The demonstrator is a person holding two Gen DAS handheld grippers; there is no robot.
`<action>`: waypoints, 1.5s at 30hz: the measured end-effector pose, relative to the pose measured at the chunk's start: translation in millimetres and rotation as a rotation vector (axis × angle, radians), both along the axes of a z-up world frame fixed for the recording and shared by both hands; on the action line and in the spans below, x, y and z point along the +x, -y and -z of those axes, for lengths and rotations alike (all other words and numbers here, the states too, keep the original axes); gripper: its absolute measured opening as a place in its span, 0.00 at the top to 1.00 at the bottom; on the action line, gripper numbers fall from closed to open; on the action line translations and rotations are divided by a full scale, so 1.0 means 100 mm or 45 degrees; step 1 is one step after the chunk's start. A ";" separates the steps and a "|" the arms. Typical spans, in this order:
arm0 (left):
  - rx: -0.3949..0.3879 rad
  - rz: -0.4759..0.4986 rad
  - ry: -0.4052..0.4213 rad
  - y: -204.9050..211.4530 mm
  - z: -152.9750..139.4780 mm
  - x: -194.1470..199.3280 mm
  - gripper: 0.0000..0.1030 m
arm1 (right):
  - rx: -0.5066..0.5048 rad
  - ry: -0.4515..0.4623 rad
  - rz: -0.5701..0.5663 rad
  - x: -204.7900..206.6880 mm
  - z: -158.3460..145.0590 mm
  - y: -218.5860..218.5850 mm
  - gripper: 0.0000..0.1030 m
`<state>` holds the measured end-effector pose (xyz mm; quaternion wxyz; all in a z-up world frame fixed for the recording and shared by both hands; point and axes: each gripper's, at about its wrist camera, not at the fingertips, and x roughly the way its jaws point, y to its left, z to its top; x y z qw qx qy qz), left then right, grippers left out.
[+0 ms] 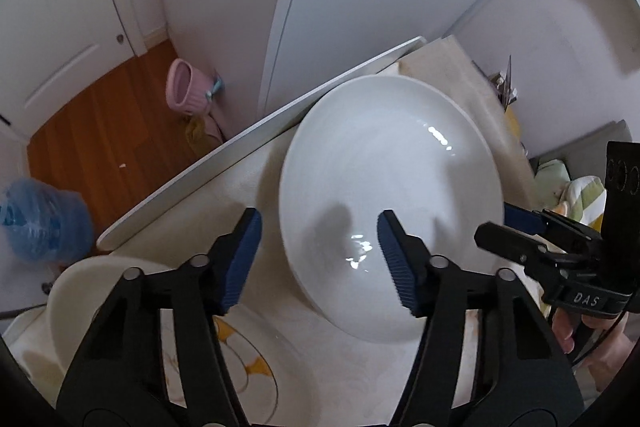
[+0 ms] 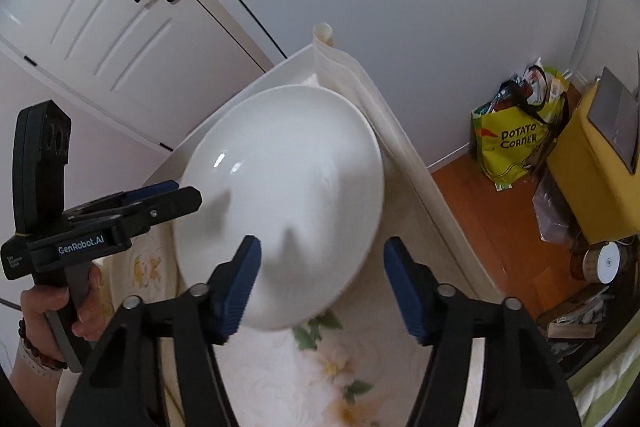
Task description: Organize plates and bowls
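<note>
A large white plate (image 1: 392, 203) lies on the cloth-covered table, also central in the right wrist view (image 2: 280, 187). My left gripper (image 1: 318, 261) is open and straddles the plate's left rim, one blue pad (image 1: 396, 263) over the plate and the other outside it. My right gripper (image 2: 322, 285) is open across the opposite rim, one pad (image 2: 240, 283) above the plate. Neither pair of pads presses on the rim. Each gripper shows in the other's view, the right gripper (image 1: 516, 227) and the left gripper (image 2: 160, 199), both hand-held. A cream bowl (image 1: 80, 291) and a gold-patterned plate (image 1: 248, 367) sit under my left gripper.
The table edge (image 1: 240, 147) runs close behind the plate, with a rolled cloth (image 2: 360, 83) along the far side. On the wooden floor stand a blue water jug (image 1: 40, 219), a pink bin (image 1: 188, 91), a green snack bag (image 2: 516, 139) and a yellow box (image 2: 592, 179).
</note>
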<state>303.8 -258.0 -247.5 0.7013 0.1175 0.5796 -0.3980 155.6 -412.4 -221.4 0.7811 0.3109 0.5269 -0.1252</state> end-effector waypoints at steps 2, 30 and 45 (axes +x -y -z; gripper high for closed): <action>0.009 0.005 0.004 -0.03 0.05 0.00 0.58 | -0.002 -0.016 0.011 0.02 0.05 0.02 0.58; -0.006 -0.063 0.260 -0.28 -0.62 -0.51 0.79 | -0.161 0.109 -0.137 -0.07 -0.33 0.03 0.83; -0.015 -0.403 0.351 -1.89 -1.28 -1.63 0.79 | -0.165 0.217 -0.533 -0.53 -0.95 -1.17 0.83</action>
